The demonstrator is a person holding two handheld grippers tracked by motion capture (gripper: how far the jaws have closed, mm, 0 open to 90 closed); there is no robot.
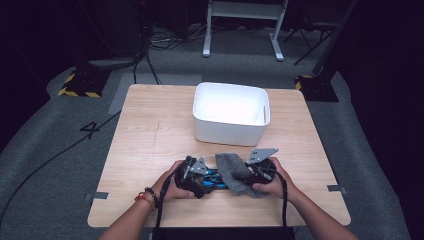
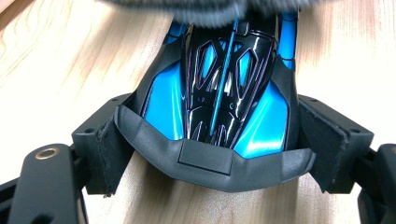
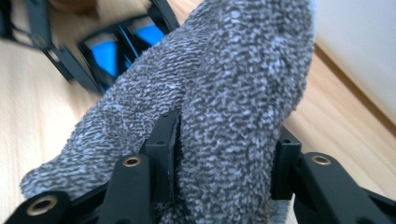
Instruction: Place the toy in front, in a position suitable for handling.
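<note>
A blue and black toy car lies on the wooden table near its front edge. My left gripper is shut on the car's rear end, one pad on each side. The car shows between the two hands in the high view. My right gripper is shut on a grey fuzzy cloth, which stands up between its jaws. The cloth rests on the car's far end; its edge shows at the top of the left gripper view. My left gripper and right gripper face each other.
A white rectangular bin stands just behind the hands, at the middle of the table's far half. Bare wood lies to the left and right. A table frame and cables stand on the grey floor beyond.
</note>
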